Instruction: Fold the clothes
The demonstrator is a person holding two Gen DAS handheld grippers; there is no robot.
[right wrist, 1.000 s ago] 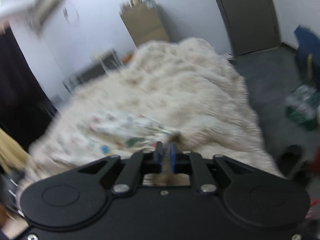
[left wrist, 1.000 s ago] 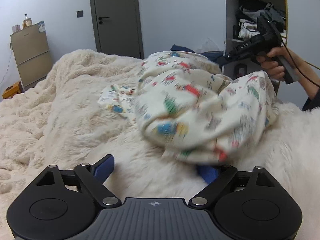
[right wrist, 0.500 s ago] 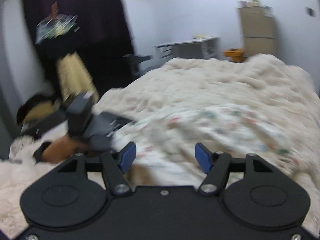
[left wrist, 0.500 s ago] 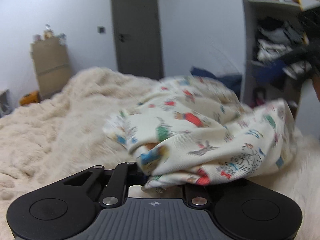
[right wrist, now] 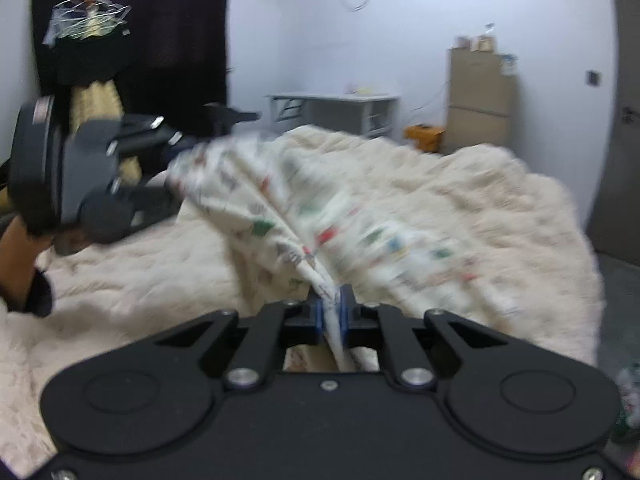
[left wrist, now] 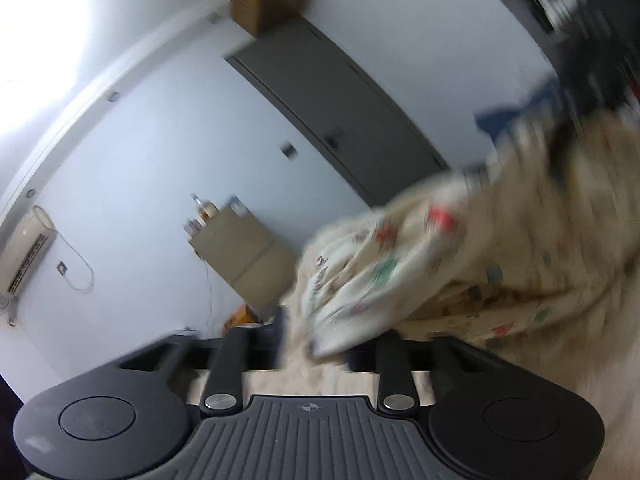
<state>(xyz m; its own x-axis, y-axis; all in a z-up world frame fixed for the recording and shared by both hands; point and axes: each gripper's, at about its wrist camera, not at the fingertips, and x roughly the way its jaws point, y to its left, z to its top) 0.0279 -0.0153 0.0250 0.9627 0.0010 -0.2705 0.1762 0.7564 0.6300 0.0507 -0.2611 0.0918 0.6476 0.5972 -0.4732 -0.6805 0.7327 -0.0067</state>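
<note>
Above fluffy cream bed blanket [right wrist: 460, 208]: right gripper [right wrist: 329, 312] jaws pinching cream cartoon-print garment [right wrist: 304, 208]; left gripper [left wrist: 316, 340] jaws opening, garment between them.

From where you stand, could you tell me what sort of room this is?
Most likely a bedroom: a bed under a fluffy cream blanket, a grey door, a wall-mounted air conditioner, and a small printed garment being folded on the bed.
</note>
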